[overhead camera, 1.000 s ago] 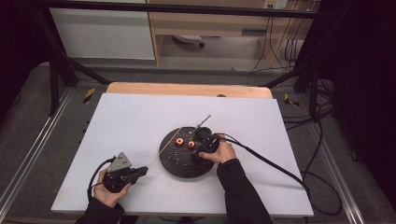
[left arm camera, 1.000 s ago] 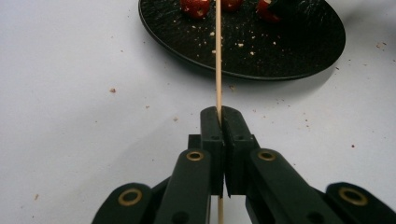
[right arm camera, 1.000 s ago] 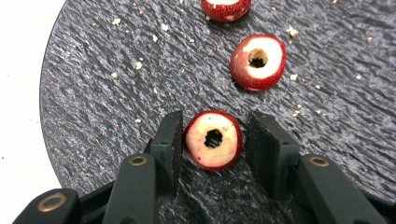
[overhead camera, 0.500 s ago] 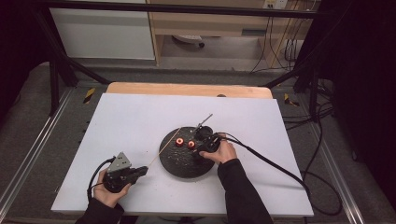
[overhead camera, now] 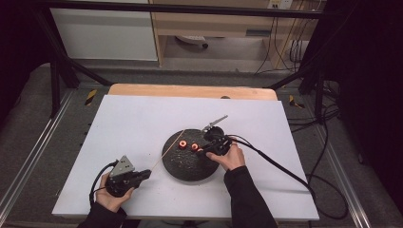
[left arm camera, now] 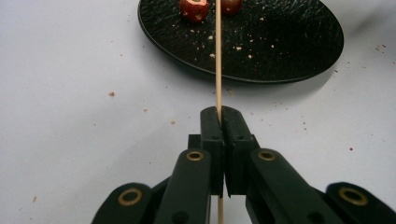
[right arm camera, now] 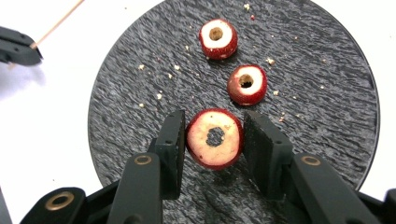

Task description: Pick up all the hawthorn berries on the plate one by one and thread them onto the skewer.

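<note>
**Cored fruit piece gripped over the plate, skewer held ready**

The cored red fruit piece [right arm camera: 215, 138], pale on its cut face with a hole through the middle, sits clamped between the 2 black jaws of the right gripper [right arm camera: 214, 140], over the near part of the round black plate [right arm camera: 140, 84]. The jaws have just been closing, and both pads press on the sides of the piece. 2 more cored pieces lie on the plate beyond it: one [right arm camera: 247, 84] just ahead, the other [right arm camera: 218, 38] farther off, apart from each other. Pale crumbs dot the plate's dark surface.

In the high view the right gripper [overhead camera: 205, 148] rests over the plate's right half. The left gripper [overhead camera: 148, 174] lies near the table's front left, well apart from the plate, its jaws clenched on a thin wooden skewer [left arm camera: 218, 56]. The skewer runs straight from the jaws toward the plate and crosses above its rim. The plate stands on a white table [overhead camera: 142, 118].
</note>
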Available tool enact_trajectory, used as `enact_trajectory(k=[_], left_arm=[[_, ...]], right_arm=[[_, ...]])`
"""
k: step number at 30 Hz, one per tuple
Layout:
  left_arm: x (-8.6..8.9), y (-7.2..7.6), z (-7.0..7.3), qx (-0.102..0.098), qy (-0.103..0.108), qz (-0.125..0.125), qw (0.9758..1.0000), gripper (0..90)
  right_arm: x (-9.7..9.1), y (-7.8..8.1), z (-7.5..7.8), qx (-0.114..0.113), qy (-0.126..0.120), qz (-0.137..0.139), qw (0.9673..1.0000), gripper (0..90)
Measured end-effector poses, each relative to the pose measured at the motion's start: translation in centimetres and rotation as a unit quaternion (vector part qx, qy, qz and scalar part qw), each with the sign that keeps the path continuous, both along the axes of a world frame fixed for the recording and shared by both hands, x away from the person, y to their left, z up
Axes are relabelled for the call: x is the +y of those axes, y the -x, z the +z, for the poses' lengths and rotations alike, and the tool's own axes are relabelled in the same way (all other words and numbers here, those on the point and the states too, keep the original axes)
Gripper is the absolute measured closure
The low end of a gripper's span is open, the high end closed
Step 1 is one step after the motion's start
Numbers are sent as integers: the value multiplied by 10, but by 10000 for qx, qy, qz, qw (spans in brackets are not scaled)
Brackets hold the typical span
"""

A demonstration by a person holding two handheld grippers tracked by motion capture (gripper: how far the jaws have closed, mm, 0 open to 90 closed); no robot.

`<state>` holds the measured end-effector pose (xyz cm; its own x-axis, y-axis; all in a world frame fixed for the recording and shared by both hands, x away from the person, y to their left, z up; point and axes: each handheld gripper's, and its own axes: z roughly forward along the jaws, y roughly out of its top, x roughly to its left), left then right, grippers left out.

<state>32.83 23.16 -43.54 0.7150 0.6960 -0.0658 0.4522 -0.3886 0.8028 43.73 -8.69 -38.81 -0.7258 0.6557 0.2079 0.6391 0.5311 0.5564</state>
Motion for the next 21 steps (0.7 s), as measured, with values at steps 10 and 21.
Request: enact_trajectory(k=[10, 21], left_arm=[[-2, 1, -1, -9, 44, 43, 10000, 883], [-2, 2, -1, -26, 94, 106, 9999, 882]], right_arm=[[-17, 10, -4, -229, -928, -519, 9941, 607], [-23, 20, -11, -502, -1869, -1025, 9757, 607]])
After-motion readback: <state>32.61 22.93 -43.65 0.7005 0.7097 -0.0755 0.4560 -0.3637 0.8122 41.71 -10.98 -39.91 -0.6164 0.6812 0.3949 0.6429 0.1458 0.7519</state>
